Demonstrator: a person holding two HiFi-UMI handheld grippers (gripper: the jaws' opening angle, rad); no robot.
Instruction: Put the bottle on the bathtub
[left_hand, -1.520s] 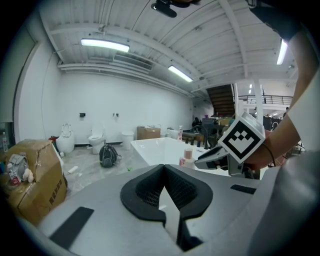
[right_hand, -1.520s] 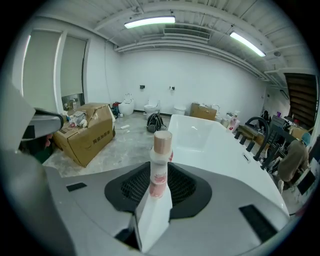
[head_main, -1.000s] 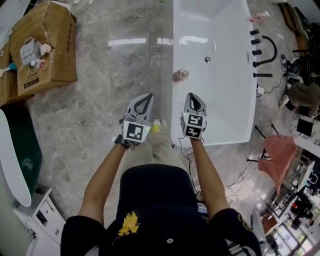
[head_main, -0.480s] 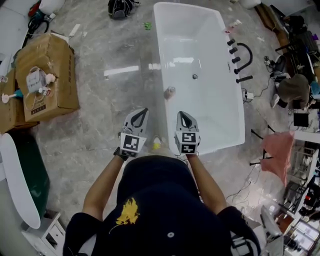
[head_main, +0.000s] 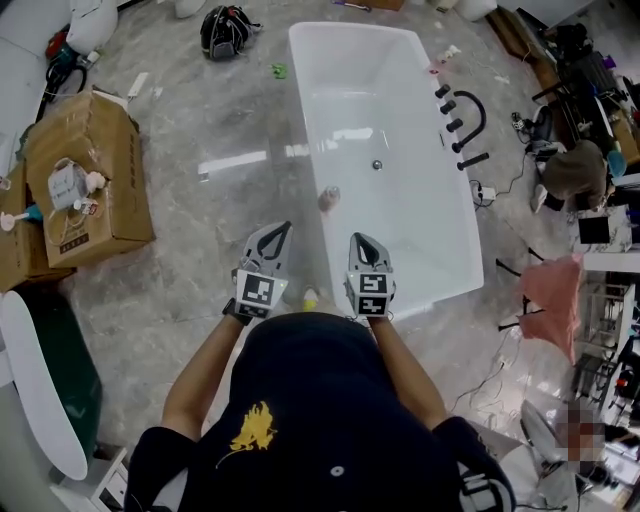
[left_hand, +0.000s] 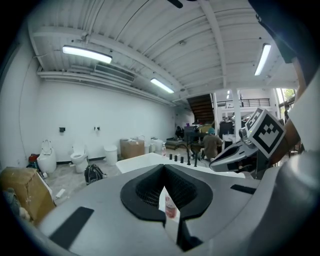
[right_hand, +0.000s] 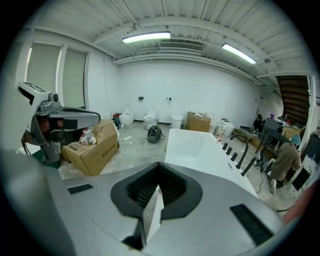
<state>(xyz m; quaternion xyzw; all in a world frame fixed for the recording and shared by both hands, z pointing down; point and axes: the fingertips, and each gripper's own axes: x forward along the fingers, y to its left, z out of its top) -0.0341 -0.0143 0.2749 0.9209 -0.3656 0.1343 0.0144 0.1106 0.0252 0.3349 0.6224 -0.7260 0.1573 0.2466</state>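
Since a second ago the left gripper (head_main: 280, 230) and right gripper (head_main: 360, 242) are drawing up and back from the bathtub (head_main: 400, 120). Both are staying clamped shut, empty. The bottle (head_main: 329, 197) is standing on its rim ahead, between them, so retreating straight is looking safest.

Stands upright, a small pinkish bottle (head_main: 329, 197), on the left rim of the long white bathtub (head_main: 410, 230), ahead of both pairs of jaws, touching neither.

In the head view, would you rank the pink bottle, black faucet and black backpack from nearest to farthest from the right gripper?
1. Pink bottle, on the tub rim, just ahead.
2. Black faucet, on the tub's right side.
3. Black backpack, on the floor, upper left.
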